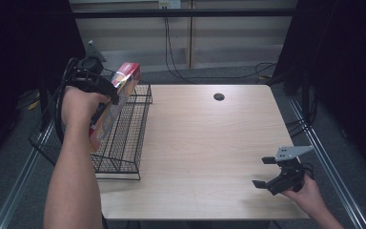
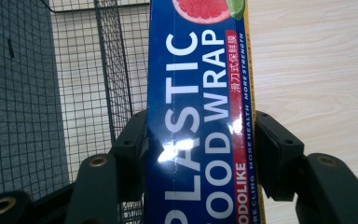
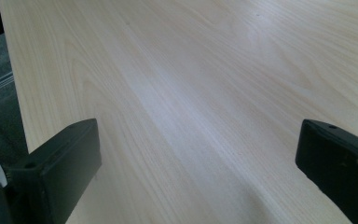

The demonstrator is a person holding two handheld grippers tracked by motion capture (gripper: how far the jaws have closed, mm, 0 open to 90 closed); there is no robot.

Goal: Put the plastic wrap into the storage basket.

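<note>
High view: the left gripper (image 1: 106,90), upper left of the frame, is clamped on the wrap box (image 1: 116,98), which looks tilted over the wire basket (image 1: 124,138), hard to tell if they touch. The right gripper (image 1: 267,172) sits lower right over the table (image 1: 205,143), jaws wide.

Left gripper view: box (image 2: 200,116) squeezed between both jaws, center frame.

Right gripper view: jaws spread wide over bare table (image 3: 191,93).
</note>
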